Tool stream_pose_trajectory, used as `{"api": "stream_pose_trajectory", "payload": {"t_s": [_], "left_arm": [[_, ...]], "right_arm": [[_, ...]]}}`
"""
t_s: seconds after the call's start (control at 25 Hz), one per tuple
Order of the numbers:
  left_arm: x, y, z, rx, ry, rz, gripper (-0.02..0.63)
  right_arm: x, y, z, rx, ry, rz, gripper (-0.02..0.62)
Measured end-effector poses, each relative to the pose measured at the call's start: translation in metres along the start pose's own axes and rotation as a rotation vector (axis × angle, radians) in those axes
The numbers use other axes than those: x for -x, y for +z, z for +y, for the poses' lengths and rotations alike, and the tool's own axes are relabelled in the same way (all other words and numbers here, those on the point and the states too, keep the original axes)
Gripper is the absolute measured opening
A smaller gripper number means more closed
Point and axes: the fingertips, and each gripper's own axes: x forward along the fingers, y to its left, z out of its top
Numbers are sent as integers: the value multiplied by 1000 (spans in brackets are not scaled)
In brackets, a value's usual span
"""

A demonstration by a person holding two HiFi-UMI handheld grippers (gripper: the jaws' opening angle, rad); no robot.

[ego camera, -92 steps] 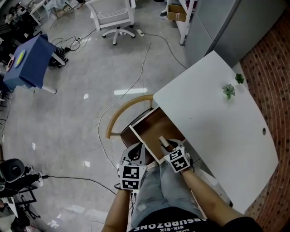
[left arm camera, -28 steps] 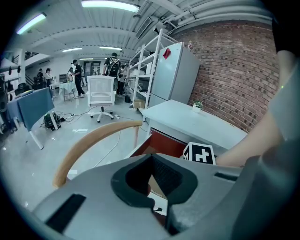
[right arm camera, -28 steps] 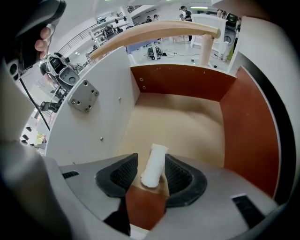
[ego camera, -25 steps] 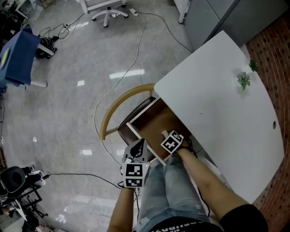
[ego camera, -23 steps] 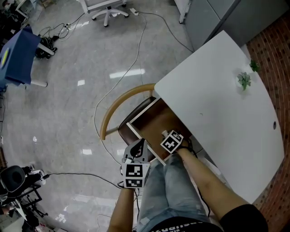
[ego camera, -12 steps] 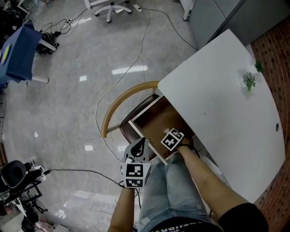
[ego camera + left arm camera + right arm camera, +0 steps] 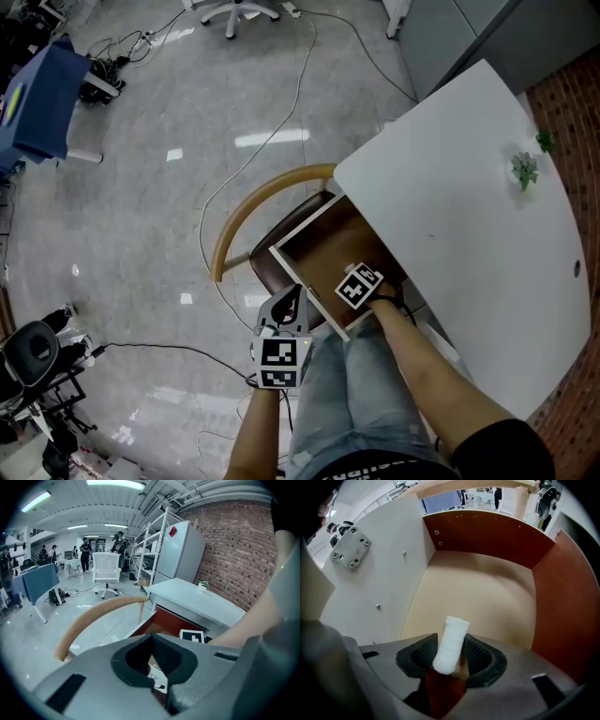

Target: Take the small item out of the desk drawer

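Note:
The desk drawer [image 7: 319, 246] stands pulled out, with a tan floor [image 7: 478, 592] and red-brown walls. My right gripper [image 7: 355, 285] is inside it near the front, its marker cube facing up. In the right gripper view, the right gripper [image 7: 451, 652] is shut on a small white roll [image 7: 451, 641], which sticks out forward beyond the pads. The roll is hidden under the cube in the head view. My left gripper [image 7: 284, 317] hovers outside the drawer's front corner, above my lap. The left gripper [image 7: 153, 662] has its pads together and holds nothing.
The white desk [image 7: 459, 206] covers the drawer's back part. A chair with a curved wooden backrest [image 7: 251, 212] stands just beyond the drawer front. A small green plant [image 7: 525, 170] sits at the desk's far edge. Cables [image 7: 272, 141] trail across the grey floor.
3.7 s ago the pale roll lay in the drawer just ahead of my right gripper; the gripper has since moved in over it. Over the last second both grippers have barely moved.

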Motion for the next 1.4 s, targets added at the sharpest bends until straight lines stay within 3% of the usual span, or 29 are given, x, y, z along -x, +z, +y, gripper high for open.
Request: {"api": "stream_pose_trajectory", "payload": {"t_s": [0.84,1.4], "left_arm": [[-10,-7,0,6,-14,17,-3],[-8,-9,1,2,-26,23,-3]], "right_arm": [[-5,-1,-5,26,-30,1,131],[15,18,-6,-21,-39,-97,126]]}}
